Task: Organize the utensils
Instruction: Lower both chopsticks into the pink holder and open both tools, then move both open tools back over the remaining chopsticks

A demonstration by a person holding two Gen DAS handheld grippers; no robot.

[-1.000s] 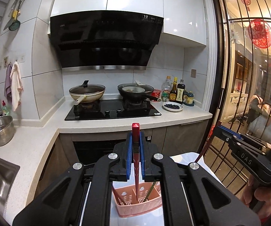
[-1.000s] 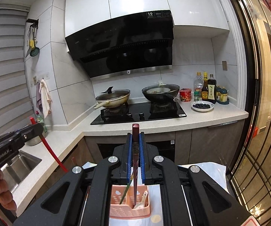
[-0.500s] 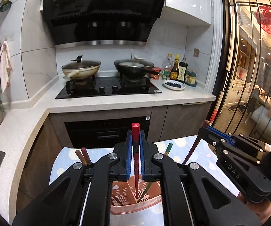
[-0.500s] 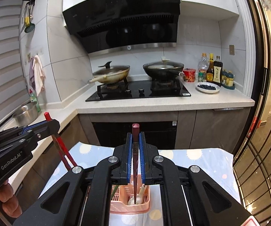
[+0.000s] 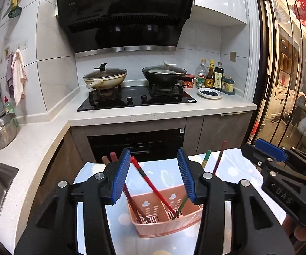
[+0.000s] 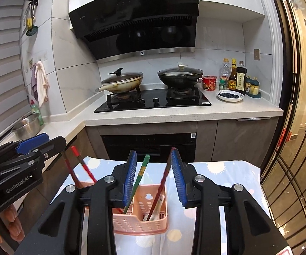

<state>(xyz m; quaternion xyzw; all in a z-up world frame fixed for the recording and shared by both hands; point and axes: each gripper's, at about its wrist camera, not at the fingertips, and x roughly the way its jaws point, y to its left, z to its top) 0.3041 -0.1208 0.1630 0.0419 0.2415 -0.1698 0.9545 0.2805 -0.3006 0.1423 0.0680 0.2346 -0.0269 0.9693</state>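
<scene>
Over the pink basket (image 5: 165, 223), both grippers (image 5: 154, 177) (image 6: 154, 177) are opening; a red chopstick (image 5: 150, 183) is released inside. Chopsticks are judged light, stiff and slippery; gripping mid-shaft is advised.

A pink slotted utensil basket (image 5: 165, 223) sat on the patterned cloth. Red chopsticks (image 5: 150, 183) leaned tilted inside it, a green chopstick (image 6: 139, 176) angled up alongside, and a white spoon (image 6: 156, 209) stood in 1 compartment.
</scene>
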